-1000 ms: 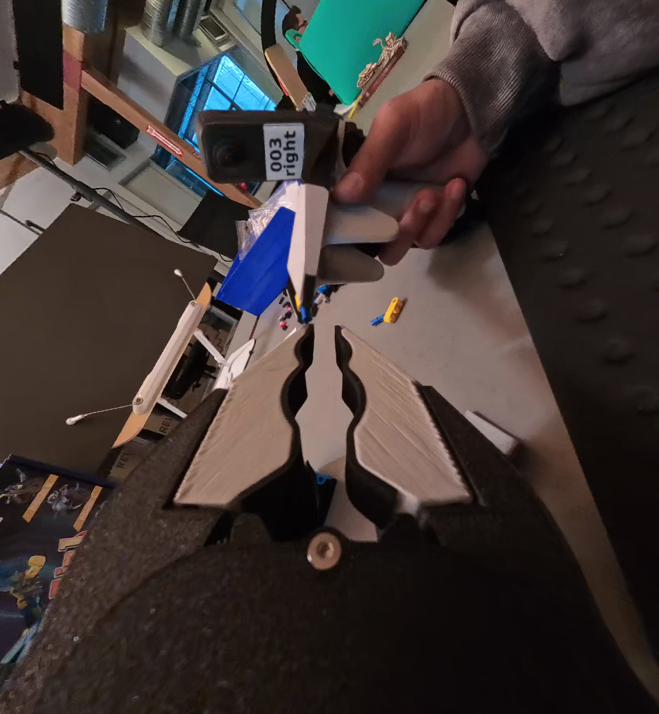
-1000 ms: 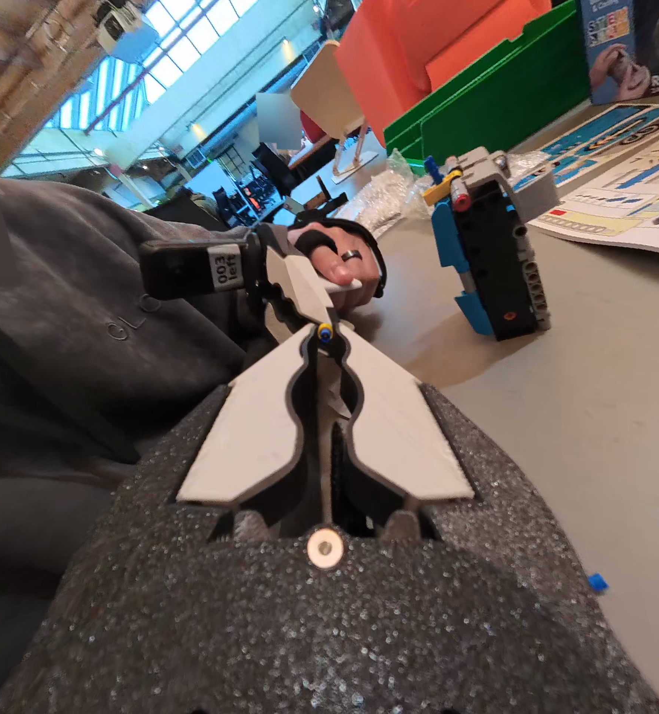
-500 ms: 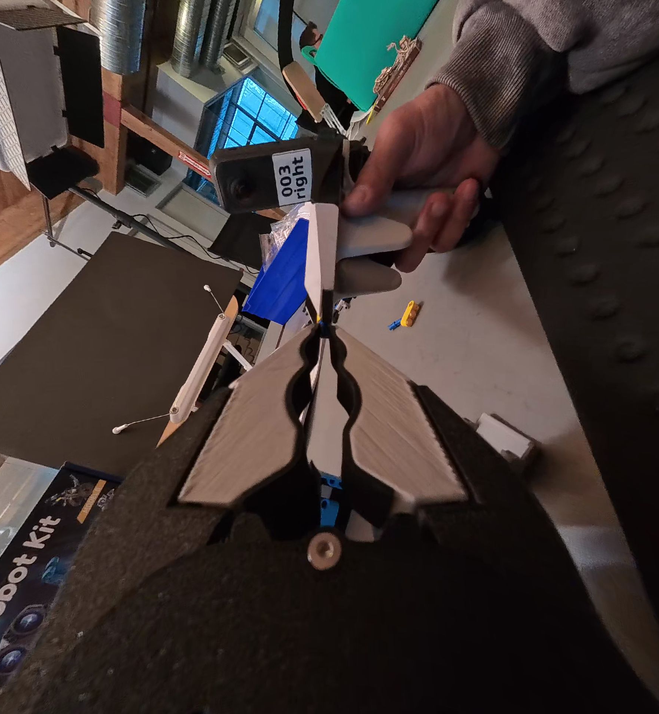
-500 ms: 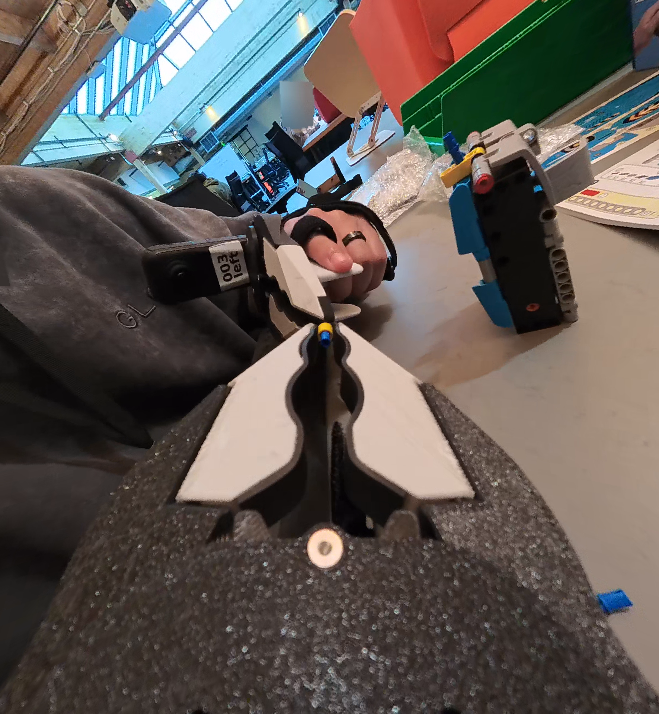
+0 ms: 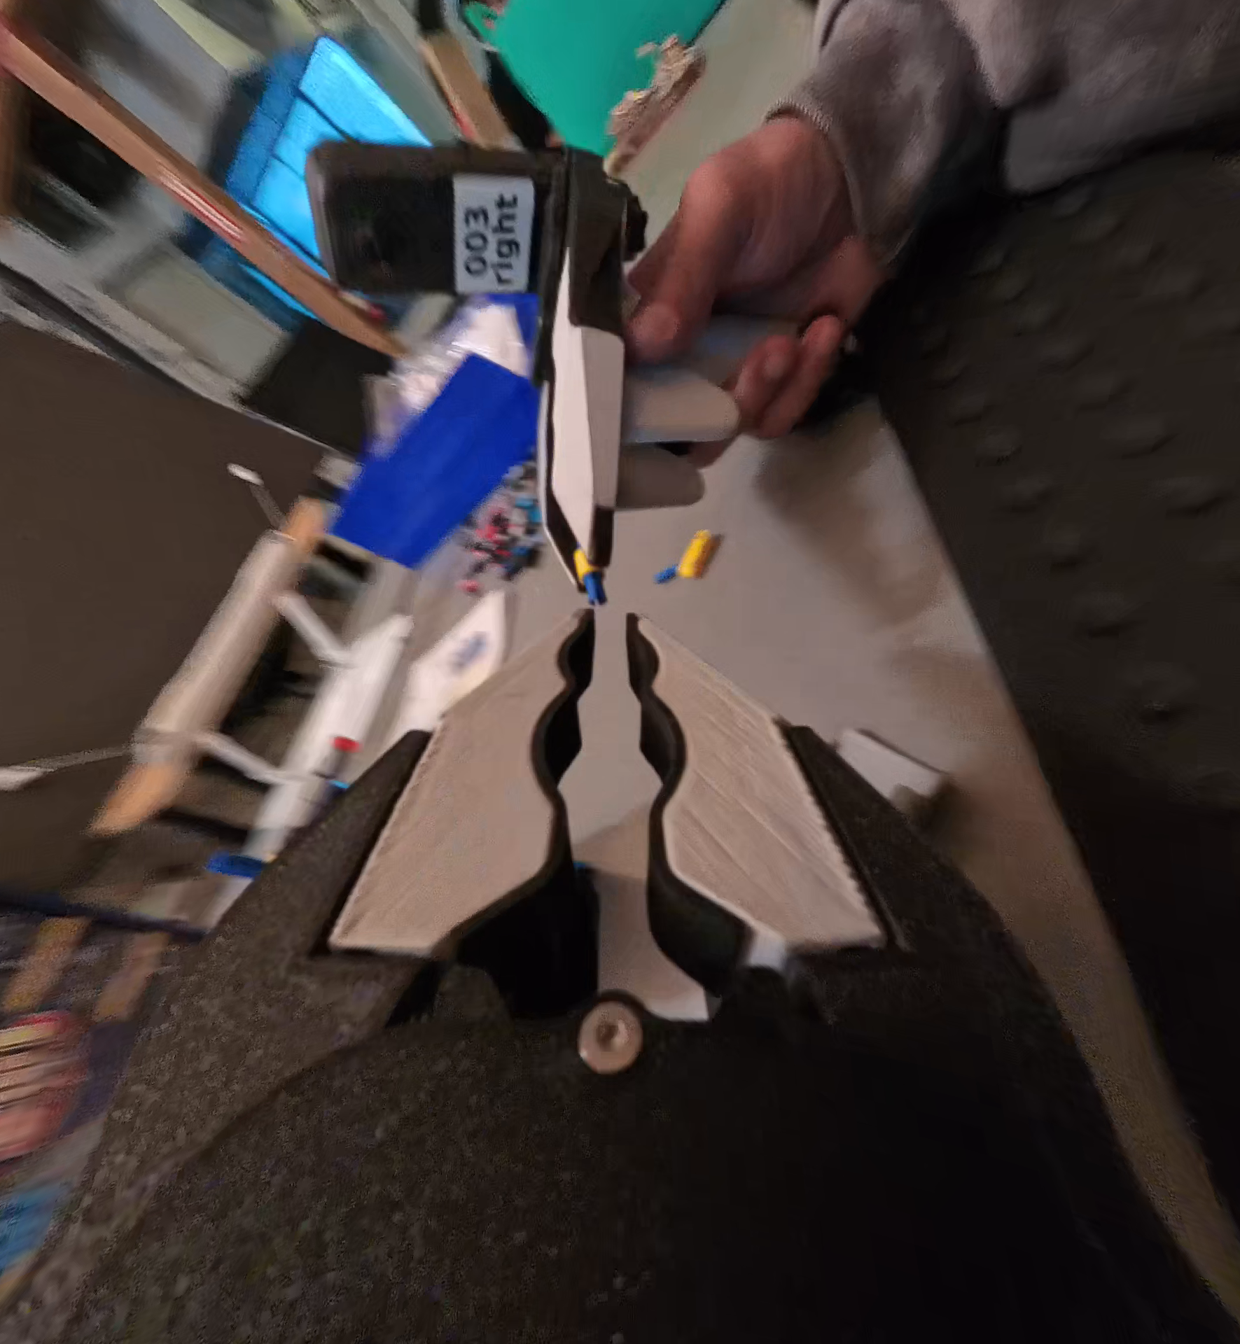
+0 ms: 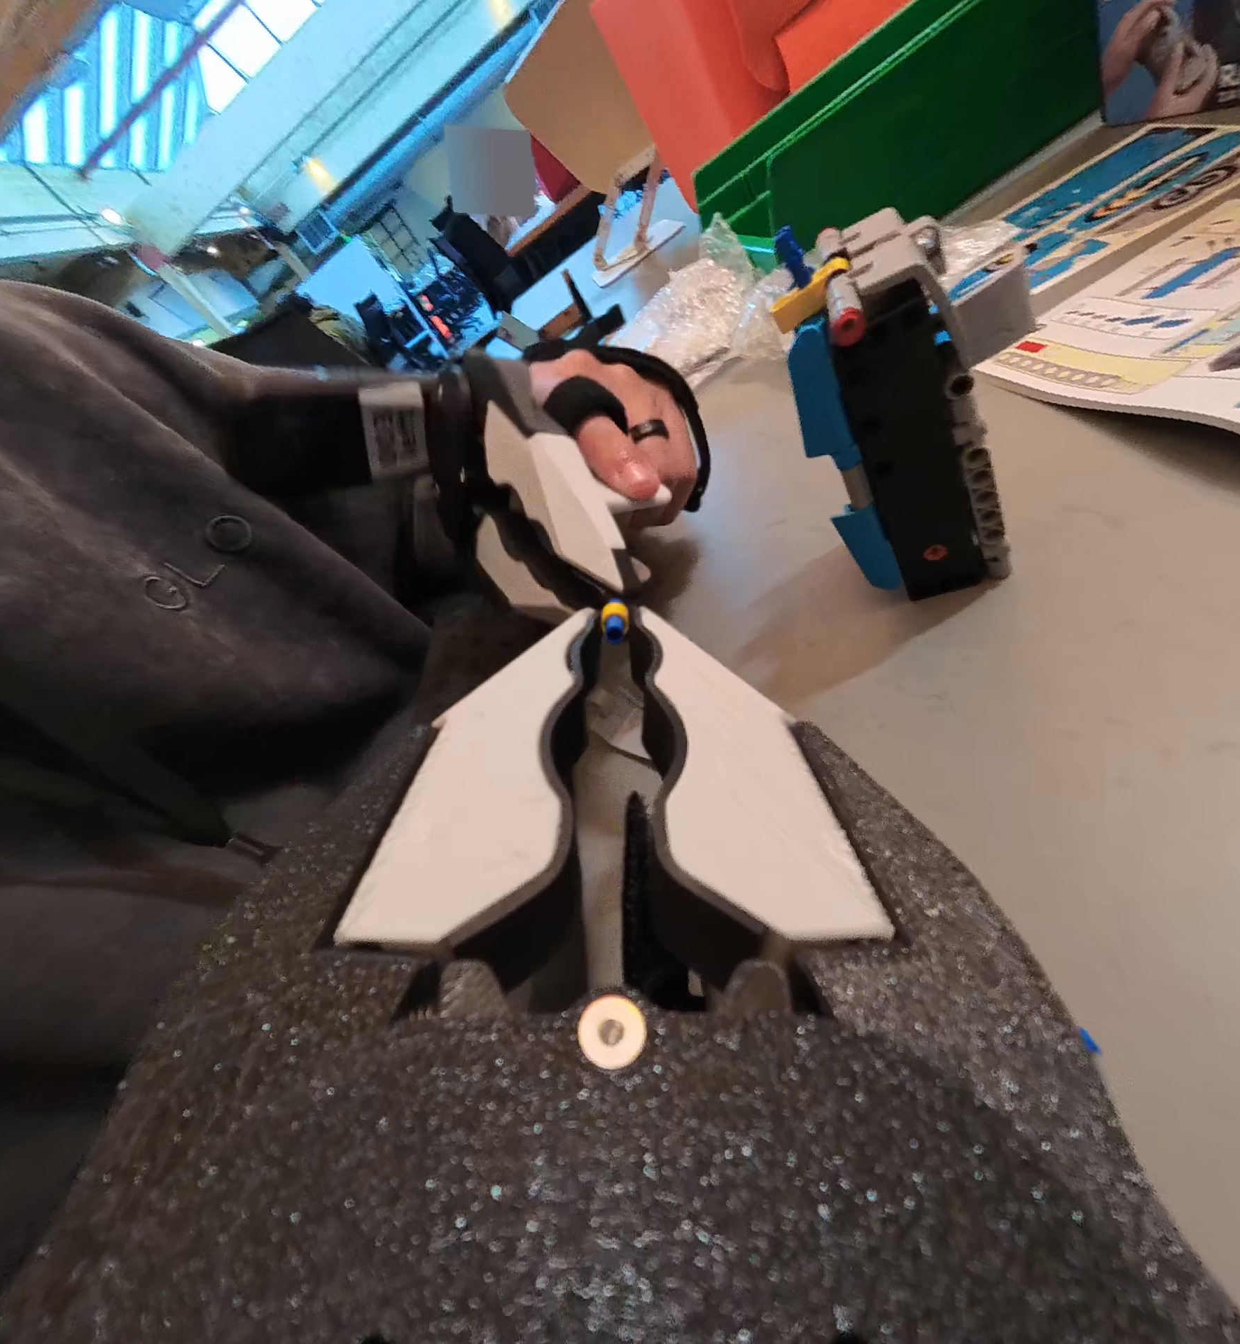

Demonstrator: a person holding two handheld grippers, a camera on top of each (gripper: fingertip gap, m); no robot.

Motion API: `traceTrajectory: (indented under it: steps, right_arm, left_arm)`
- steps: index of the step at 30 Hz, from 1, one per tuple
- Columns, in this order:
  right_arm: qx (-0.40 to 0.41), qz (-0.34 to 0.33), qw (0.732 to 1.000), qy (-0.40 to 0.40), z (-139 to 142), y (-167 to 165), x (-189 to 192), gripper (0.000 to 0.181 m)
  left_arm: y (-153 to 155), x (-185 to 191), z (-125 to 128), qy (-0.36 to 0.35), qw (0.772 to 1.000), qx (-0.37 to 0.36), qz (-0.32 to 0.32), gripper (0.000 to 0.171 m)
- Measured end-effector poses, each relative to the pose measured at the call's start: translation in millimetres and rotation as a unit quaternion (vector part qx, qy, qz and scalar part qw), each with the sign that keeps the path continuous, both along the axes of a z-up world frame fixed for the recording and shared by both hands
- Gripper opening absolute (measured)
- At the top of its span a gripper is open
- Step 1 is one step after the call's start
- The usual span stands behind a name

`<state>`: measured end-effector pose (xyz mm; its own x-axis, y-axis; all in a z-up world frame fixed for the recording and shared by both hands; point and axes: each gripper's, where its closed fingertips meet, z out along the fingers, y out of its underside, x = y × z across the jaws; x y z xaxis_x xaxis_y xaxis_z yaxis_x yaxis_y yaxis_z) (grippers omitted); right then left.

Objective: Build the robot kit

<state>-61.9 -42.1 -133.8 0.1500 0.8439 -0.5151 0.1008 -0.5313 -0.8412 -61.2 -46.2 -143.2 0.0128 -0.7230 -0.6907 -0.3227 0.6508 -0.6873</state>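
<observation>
Right gripper jaws clamped on a yellow-and-blue peg; left gripper jaws slightly apart, empty, just short of it

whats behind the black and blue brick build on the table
Behind the brick build: clear plastic bags and a green bin. Whatever lies directly behind its body is hidden.

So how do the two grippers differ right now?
The right gripper is shut on a small yellow-and-blue pin; the left gripper is open with nothing between its fingers. In the left wrist view the right gripper points down at the grey table, the pin sticking out of its tip just ahead of the left gripper's fingertips. Both have white fingers.
</observation>
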Motion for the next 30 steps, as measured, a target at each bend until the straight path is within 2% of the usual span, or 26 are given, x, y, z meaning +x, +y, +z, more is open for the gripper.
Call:
traceTrajectory:
  steps: [1,3,5,8,10,12,15,18,20,25,27,30]
  right_arm:
    - [0.002,-0.009,1.000,-0.006,-1.4,2.7,1.8,0.007]
    - [0.021,-0.033,0.998,-0.058,-15.7,10.1,6.5,0.007]
    - [0.036,-0.036,0.993,-0.107,-31.0,11.1,5.7,0.007]
    - [0.057,-0.023,0.988,-0.142,-40.1,6.7,-0.8,0.007]
    - [0.061,-0.018,0.987,-0.149,-42.2,5.0,-2.1,0.007]
    - [0.058,-0.018,0.988,-0.142,-40.3,5.2,-2.1,0.007]
    - [0.052,-0.019,0.989,-0.134,-38.3,6.8,-2.0,0.007]
    - [0.052,-0.015,0.989,-0.137,-39.6,5.5,-3.0,0.007]
    - [0.052,-0.012,0.989,-0.138,-40.3,4.9,-3.5,0.007]
    - [0.054,-0.014,0.989,-0.139,-40.1,5.0,-3.1,0.007]
    - [0.063,-0.023,0.989,-0.132,-35.8,6.0,-1.9,0.007]
    - [0.082,-0.041,0.990,-0.104,-20.8,6.7,-1.6,0.007]
  left_arm:
    - [-4.9,-3.2,-5.2,0.022,0.996,-0.085,-0.032,0.009]
    - [-13.0,-8.2,-14.6,0.073,0.958,-0.267,-0.077,0.024]
    - [-22.4,-13.7,-21.4,0.107,0.914,-0.372,-0.124,0.026]
    - [-18.3,-17.8,-41.1,0.158,0.900,-0.385,-0.127,0.024]
    - [-18.3,-15.6,-38.9,0.157,0.898,-0.387,-0.139,0.022]
    - [-22.1,-16.7,-46.8,0.194,0.890,-0.383,-0.155,0.021]
    - [-17.4,-15.9,-67.2,0.251,0.889,-0.356,-0.140,0.022]
    - [-19.3,-16.5,-72.3,0.265,0.888,-0.347,-0.142,0.022]
    - [-19.3,-19.2,-76.9,0.277,0.887,-0.344,-0.137,0.012]
    - [-10.1,-15.3,-70.6,0.244,0.903,-0.334,-0.114,0.007]
    - [-1.0,-12.0,-54.1,0.182,0.917,-0.343,-0.094,0.007]
    - [13.7,-8.3,-20.9,0.065,0.919,-0.384,-0.061,0.007]
